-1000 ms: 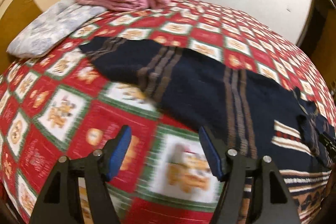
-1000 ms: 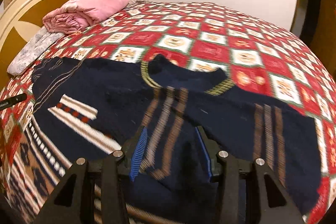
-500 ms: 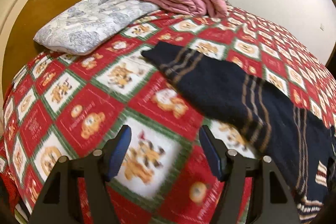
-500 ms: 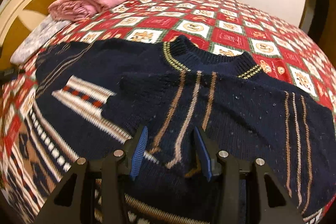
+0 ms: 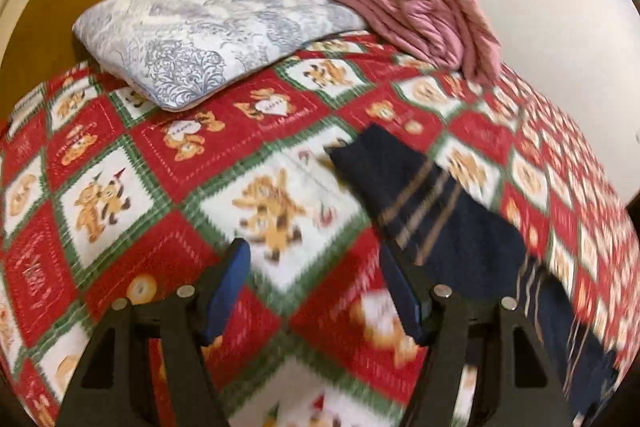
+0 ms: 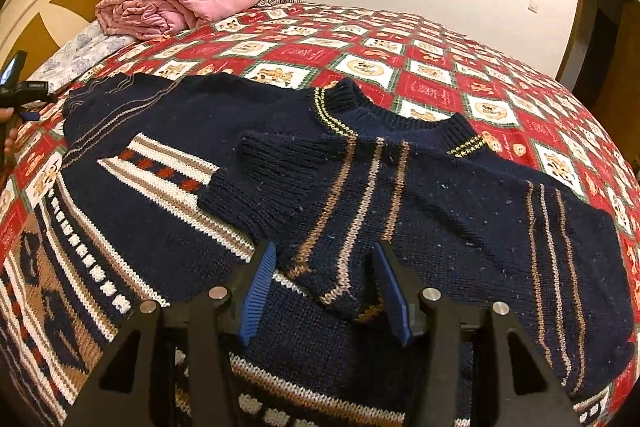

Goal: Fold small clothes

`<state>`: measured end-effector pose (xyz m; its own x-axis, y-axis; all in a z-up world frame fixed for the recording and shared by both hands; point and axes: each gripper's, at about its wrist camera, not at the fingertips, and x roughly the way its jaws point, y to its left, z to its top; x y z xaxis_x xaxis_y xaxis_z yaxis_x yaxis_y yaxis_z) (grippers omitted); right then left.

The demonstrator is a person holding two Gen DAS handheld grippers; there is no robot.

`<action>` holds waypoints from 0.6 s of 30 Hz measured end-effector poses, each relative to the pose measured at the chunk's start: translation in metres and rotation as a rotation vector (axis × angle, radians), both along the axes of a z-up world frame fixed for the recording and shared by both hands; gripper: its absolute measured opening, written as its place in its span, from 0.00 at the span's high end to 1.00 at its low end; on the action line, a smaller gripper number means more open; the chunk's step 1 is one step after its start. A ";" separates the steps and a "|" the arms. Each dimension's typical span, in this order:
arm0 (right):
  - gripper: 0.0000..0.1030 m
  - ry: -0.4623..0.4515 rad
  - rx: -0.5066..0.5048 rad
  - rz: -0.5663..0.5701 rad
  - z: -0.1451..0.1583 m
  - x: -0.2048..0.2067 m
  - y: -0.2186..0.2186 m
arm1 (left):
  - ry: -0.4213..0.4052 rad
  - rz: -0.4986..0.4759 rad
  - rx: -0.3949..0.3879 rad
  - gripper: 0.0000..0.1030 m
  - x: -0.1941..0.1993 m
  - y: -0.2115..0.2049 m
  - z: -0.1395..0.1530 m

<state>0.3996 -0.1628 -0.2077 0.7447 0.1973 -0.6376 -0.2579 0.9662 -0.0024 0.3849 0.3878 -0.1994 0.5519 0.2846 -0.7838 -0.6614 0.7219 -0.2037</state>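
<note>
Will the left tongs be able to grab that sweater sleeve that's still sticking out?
Probably yes. The left tongs are open with nothing between them, and the sleeve lies flat on the bedspread just ahead to their right, uncovered.

Left tool [image 5: 316, 291] jaws wide apart, empty; right tool [image 6: 324, 287] jaws opening, pitched down.

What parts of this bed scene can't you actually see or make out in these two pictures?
- Sweater hem: right wrist view, cut off by the bottom edge and hidden behind the right gripper.
- Bedspread pictures: left wrist view, smeared by motion blur.
- Left gripper: right wrist view, mostly cut off at the left edge.
</note>
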 end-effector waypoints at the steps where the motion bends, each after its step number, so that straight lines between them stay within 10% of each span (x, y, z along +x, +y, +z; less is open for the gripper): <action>1: 0.49 0.001 0.003 0.000 0.000 0.000 -0.001 | -0.006 0.006 -0.020 0.33 0.007 0.007 -0.001; 18: 0.49 0.000 0.003 -0.001 0.000 0.000 0.000 | 0.007 0.013 0.022 0.50 0.068 0.013 -0.012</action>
<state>0.3993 -0.1626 -0.2081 0.7449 0.1987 -0.6369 -0.2570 0.9664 0.0009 0.4527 0.4012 -0.2113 0.5424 0.3089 -0.7813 -0.6721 0.7176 -0.1829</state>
